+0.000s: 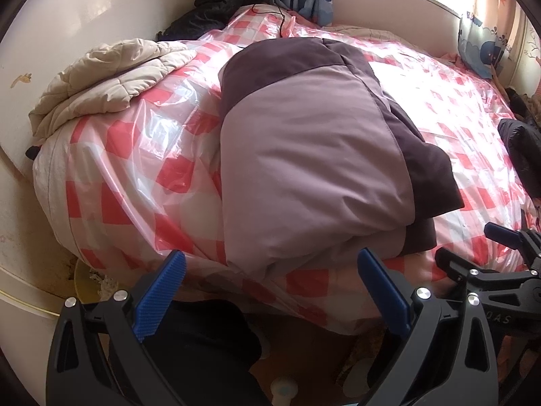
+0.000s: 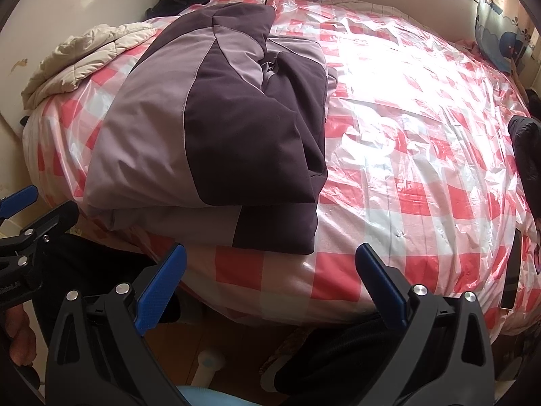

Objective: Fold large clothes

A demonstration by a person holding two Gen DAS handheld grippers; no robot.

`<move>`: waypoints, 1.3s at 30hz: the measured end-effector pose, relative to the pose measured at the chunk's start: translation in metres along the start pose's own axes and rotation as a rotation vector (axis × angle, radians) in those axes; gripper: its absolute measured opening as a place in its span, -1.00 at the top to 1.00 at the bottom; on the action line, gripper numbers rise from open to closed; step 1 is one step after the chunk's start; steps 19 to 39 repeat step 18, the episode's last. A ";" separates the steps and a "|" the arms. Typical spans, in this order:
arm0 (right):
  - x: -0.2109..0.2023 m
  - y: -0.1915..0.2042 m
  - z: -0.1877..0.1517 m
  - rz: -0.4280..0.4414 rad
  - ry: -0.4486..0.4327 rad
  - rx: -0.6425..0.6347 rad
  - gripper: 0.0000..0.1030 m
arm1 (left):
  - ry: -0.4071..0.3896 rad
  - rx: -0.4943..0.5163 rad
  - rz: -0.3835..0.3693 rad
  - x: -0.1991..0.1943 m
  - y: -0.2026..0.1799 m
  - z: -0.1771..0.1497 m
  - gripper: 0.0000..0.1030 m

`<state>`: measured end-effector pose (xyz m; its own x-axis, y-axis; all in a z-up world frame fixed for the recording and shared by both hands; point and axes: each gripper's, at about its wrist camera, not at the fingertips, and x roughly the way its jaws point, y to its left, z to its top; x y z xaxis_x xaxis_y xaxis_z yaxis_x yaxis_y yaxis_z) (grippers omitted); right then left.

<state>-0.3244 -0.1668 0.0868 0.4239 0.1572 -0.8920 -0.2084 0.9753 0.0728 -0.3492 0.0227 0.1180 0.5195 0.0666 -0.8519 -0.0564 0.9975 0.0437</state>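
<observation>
A large lilac and dark purple jacket [image 1: 304,155] [image 2: 209,128] lies folded into a thick bundle on the near side of the bed, its lower edge at the bed's front rim. My left gripper [image 1: 270,287] is open, held just off the bed's edge in front of the bundle, with nothing between its blue pads. My right gripper [image 2: 270,284] is also open and empty, off the bed's edge and a little right of the bundle. In the left wrist view the right gripper [image 1: 480,253] shows at the right edge.
The bed is covered with a red-and-white checked plastic sheet [image 2: 422,155]. A beige quilted coat [image 1: 101,81] lies at the far left, dark clothes [image 1: 219,3] by the wall, a black garment [image 2: 527,145] at the right edge, a phone [image 2: 510,270] near the front right.
</observation>
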 end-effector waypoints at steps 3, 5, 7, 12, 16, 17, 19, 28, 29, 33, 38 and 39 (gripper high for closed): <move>0.000 0.000 0.000 0.001 -0.003 -0.001 -0.87 | -0.047 0.001 0.000 -0.007 0.000 -0.001 -0.89; 0.000 0.000 0.000 0.002 -0.004 -0.001 -0.87 | -0.064 -0.001 0.018 -0.011 0.000 0.000 -0.89; -0.001 0.000 0.000 0.003 -0.007 -0.001 -0.87 | -0.062 0.015 0.017 -0.011 -0.001 0.000 -0.89; -0.002 0.001 -0.001 0.006 -0.008 0.001 -0.87 | -0.009 0.001 -0.005 -0.002 0.000 0.000 -0.89; -0.002 0.001 -0.001 0.007 -0.005 -0.006 -0.87 | 0.007 0.004 -0.014 0.002 -0.001 -0.002 -0.89; -0.002 0.001 -0.001 0.008 -0.004 -0.005 -0.87 | 0.006 0.006 -0.013 0.002 -0.001 -0.003 -0.89; -0.001 0.001 -0.001 0.009 -0.003 -0.004 -0.87 | 0.005 0.007 -0.012 0.002 -0.001 -0.003 -0.89; -0.001 0.001 -0.001 0.009 -0.003 -0.004 -0.87 | 0.005 0.007 -0.012 0.002 -0.001 -0.003 -0.89; -0.001 0.001 -0.001 0.009 -0.003 -0.004 -0.87 | 0.005 0.007 -0.012 0.002 -0.001 -0.003 -0.89; -0.001 0.001 -0.001 0.009 -0.003 -0.004 -0.87 | 0.005 0.007 -0.012 0.002 -0.001 -0.003 -0.89; -0.001 0.001 -0.001 0.009 -0.003 -0.004 -0.87 | 0.005 0.007 -0.012 0.002 -0.001 -0.003 -0.89; -0.001 0.001 -0.001 0.009 -0.003 -0.004 -0.87 | 0.005 0.007 -0.012 0.002 -0.001 -0.003 -0.89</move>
